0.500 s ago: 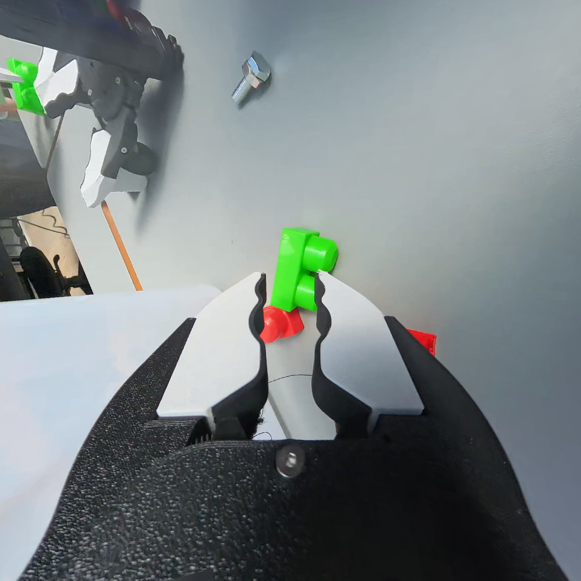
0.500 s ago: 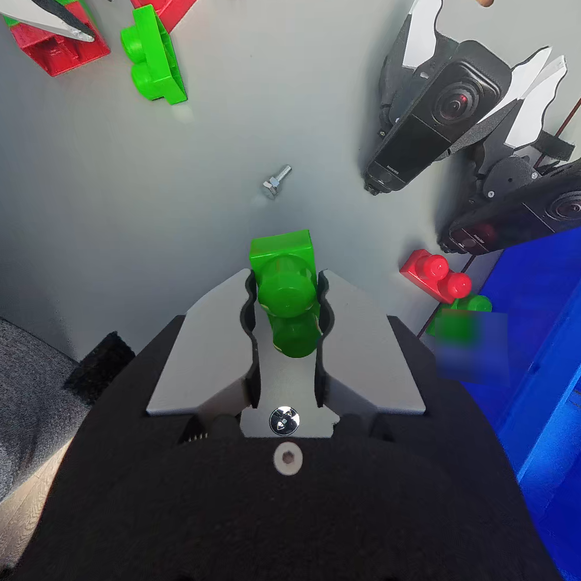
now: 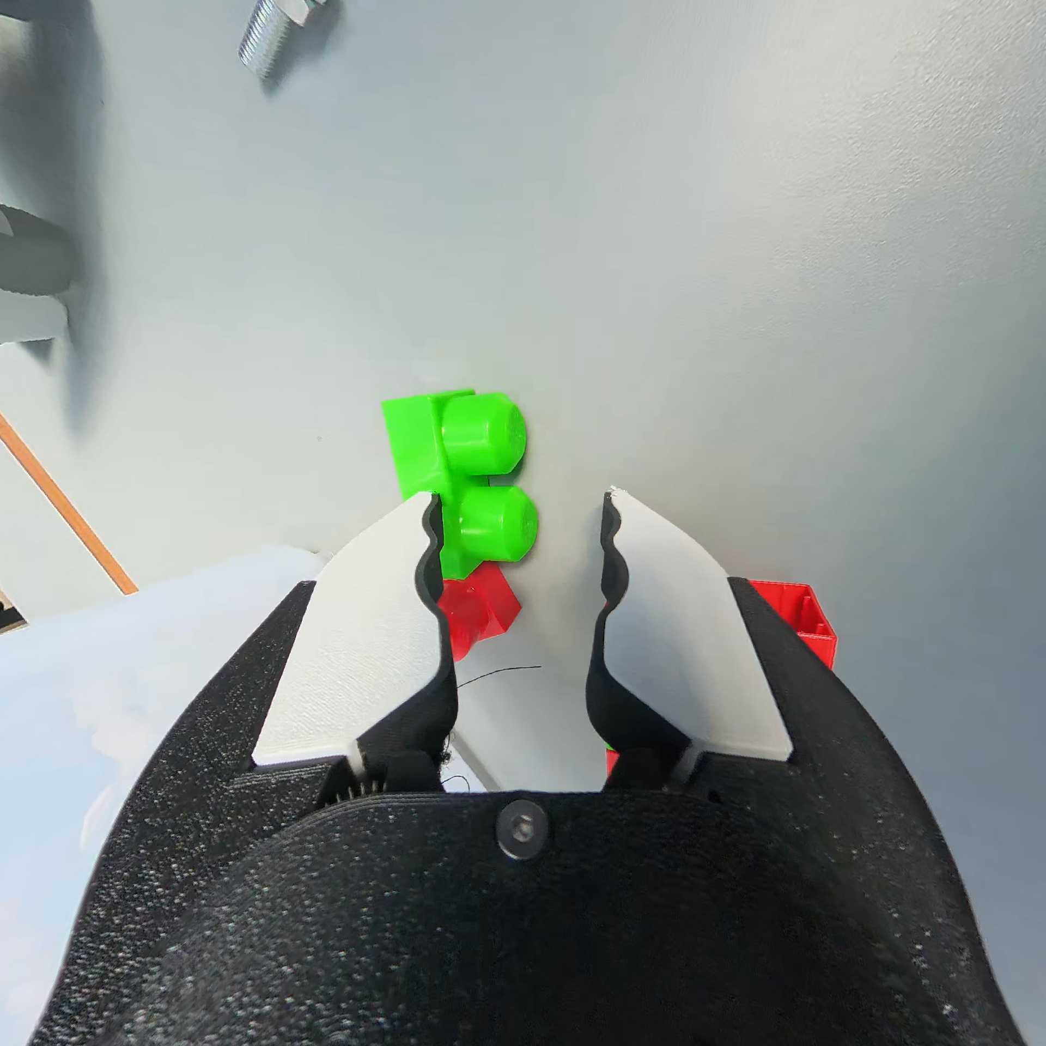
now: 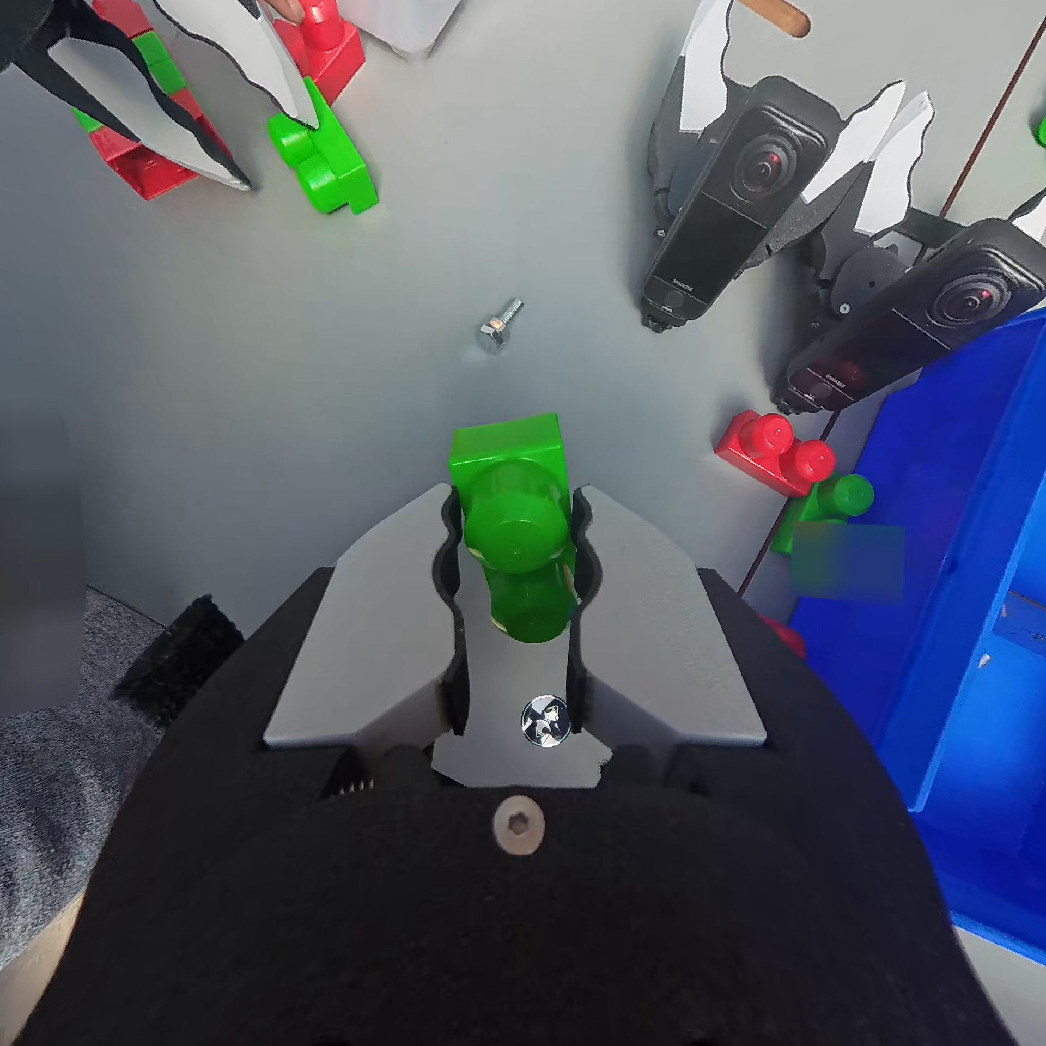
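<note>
Two grippers work over one grey tabletop, and each has a green two-stud brick at its tips. The right gripper has its jaws drawn narrow and clamped on a green brick, one finger on each flank; the brick's long axis runs along the fingers, its base pointing away and its studs turned toward the camera. The left gripper stands with its jaws wide and grips nothing. A second green brick lies on its side at the tip of that gripper's left finger, touching or just short of it, so it sits off-centre in the gap with bare tabletop before the right finger. Its long axis runs roughly along the fingers, studs pointing across toward the right finger. Close under it, nearer the camera, is a red brick, and another red brick shows behind the right finger. Farther off, between the grippers, lies a steel bolt. To the right are a red brick, a blue bin and two idle camera grippers.
</note>
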A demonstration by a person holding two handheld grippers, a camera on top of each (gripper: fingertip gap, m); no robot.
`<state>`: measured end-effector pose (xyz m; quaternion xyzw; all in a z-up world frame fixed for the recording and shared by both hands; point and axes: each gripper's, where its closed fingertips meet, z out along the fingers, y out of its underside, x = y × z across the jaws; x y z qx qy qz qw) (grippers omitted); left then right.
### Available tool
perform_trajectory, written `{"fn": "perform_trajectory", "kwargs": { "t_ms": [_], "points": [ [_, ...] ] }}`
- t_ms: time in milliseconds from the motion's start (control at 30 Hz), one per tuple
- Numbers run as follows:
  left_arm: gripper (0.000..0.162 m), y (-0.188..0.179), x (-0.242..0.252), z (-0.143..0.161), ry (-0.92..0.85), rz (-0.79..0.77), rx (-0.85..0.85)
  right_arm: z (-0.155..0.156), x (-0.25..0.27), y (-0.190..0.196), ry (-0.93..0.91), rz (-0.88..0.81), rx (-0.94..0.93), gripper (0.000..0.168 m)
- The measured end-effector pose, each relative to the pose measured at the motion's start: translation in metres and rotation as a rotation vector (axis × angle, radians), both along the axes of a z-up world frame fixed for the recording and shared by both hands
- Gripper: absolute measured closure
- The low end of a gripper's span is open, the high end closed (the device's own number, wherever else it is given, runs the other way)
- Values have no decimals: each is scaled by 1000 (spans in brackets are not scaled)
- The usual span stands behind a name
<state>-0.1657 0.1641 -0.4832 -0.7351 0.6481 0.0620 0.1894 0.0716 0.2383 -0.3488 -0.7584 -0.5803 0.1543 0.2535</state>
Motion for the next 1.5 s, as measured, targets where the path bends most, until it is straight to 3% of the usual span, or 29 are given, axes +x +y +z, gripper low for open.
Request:
{"fn": "perform_trajectory", "kwargs": {
  "t_ms": [167,333,533,700,900,1100,1367,1500],
  "points": [
    [99,13,-6,-3,33,5,44,6,-1,-3,16,3,-8,132],
    [131,35,-10,4,35,57,120,12,-4,-6,37,13,-9,132],
    [126,49,-18,9,35,88,135,16,-5,-8,55,10,-13,132],
    [133,55,-20,4,-8,155,94,14,-6,-11,45,18,-16,132],
    [142,53,-15,4,-202,346,-141,14,-8,-16,44,31,-21,132],
    [143,33,5,4,-298,387,-294,18,-8,-19,47,37,-18,132],
    [143,-20,82,16,-521,399,-514,20,-9,-23,53,42,-17,132],
    [142,-44,125,25,-710,507,-763,19,-11,-27,54,50,-21,132]
  ]
}}
